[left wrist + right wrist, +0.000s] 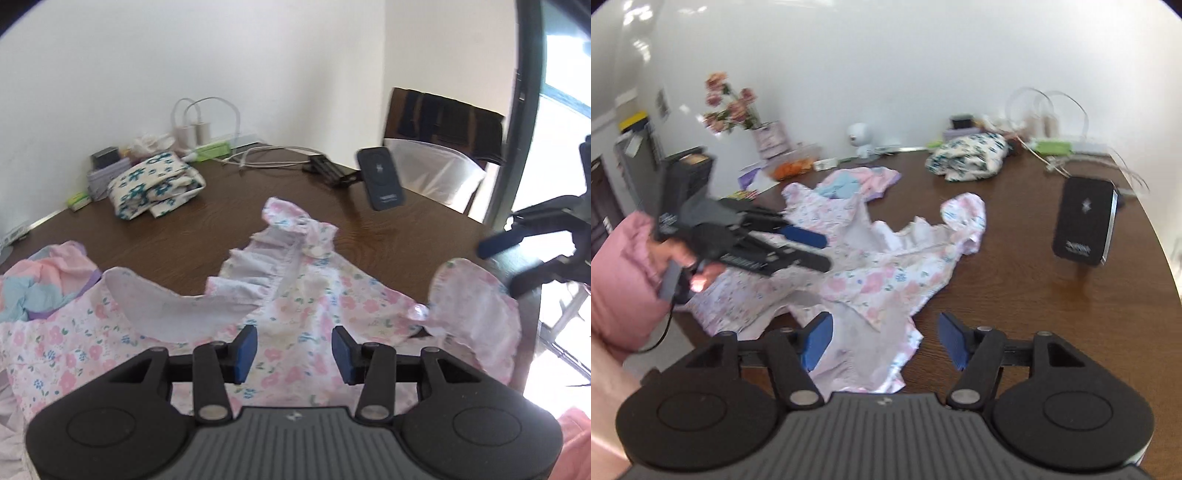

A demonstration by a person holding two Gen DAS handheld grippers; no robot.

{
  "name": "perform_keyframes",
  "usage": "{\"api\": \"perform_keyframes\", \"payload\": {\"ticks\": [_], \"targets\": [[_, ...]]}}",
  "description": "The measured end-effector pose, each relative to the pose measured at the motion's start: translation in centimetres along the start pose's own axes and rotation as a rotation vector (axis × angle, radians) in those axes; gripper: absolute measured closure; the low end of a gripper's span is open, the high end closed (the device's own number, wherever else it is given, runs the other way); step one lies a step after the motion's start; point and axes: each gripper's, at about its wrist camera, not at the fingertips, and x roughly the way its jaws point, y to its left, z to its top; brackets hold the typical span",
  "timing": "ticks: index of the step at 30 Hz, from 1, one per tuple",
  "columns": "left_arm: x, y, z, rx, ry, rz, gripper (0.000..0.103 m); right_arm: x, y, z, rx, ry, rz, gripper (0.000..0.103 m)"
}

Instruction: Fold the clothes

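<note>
A: Where did the dark brown wooden table (pixel 1034 295) leave the pale pink floral cotton garment (pixel 879 273)?

B: Spread crumpled near its front edge, sleeves splayed, not yet folded; I judged it mid-arrangement, needing a fresh pinch on a sleeve.

A: And the right gripper (pixel 886 341)?

B: Jaws parted, empty, over the hem. The left gripper (pixel 294 349) hovered half-open above the bodice, holding nothing.

Thin, soft floral cloth, matt and crumpled, with ruffled edging: dress (pixel 295 295). Dark wood grain, smooth with a slight sheen: worktop (pixel 229 221). Black matt plastic with blue rubbery pads (pixel 818 343) and shiny metal pivots: right claw (pixel 886 341). Glossy black plastic: charger (pixel 1084 221). Printed folded cloth, matt: bundle (pixel 155 184).
</note>
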Motion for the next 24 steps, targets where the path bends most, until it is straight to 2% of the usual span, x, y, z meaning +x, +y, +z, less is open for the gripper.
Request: {"api": "perform_keyframes", "payload": {"ticks": [2,4,5,6,7,8,11,14,16,17,19,20,21,23,24], "targets": [[0.4,-1.6,-0.5,0.058,0.026,-0.040,0.060,1.5,-1.3,-0.4,0.075,0.038,-0.036,0.040],[1.1,-3.1,-1.0,0.109,0.059,-0.074,0.062,2.7,-1.7,-1.0,0.109,0.070,-0.002,0.047],[1.4,-3.7,-1.3,0.128,0.073,-0.089,0.065,3.2,-1.5,-1.3,0.108,0.084,0.020,0.056],[1.6,-4.1,-1.6,0.140,0.087,-0.101,0.074,3.7,-1.0,-1.4,0.090,0.102,0.028,0.071],[1.9,-4.5,-1.9,0.150,0.100,-0.112,0.082,4.0,-0.3,-1.4,0.054,0.118,0.014,0.079],[2.2,-4.8,-2.2,0.157,0.112,-0.120,0.085,4.3,0.3,-1.4,0.018,0.130,-0.004,0.088],[2.5,-5.6,-2.4,0.164,0.110,-0.117,0.087,4.0,1.6,-0.6,-0.110,0.122,-0.139,0.099],[2.7,-5.9,-2.4,0.142,0.095,-0.098,0.087,2.9,2.8,0.4,-0.252,0.075,-0.303,0.099],[2.9,-6.4,-2.5,0.134,0.082,-0.084,0.087,2.8,3.8,0.5,-0.334,0.071,-0.374,0.099],[2.9,-6.7,-2.4,0.134,0.078,-0.081,0.085,3.0,4.1,0.3,-0.340,0.094,-0.361,0.099],[2.2,-6.6,-2.3,0.121,0.065,-0.096,0.069,3.4,4.7,-0.6,-0.335,0.148,-0.314,0.097],[1.5,-6.2,-2.2,0.101,0.046,-0.107,0.066,3.3,4.9,-0.9,-0.329,0.152,-0.302,0.090],[0.6,-5.5,-2.1,0.073,0.023,-0.117,0.062,2.8,4.7,-0.9,-0.299,0.140,-0.288,0.073],[-1.6,-3.8,-1.9,0.014,-0.026,-0.118,0.052,1.4,3.9,-0.2,-0.213,0.088,-0.246,0.050],[-2.6,-2.9,-1.8,-0.009,-0.043,-0.097,0.046,0.4,3.4,0.4,-0.162,0.052,-0.221,0.050]]}}
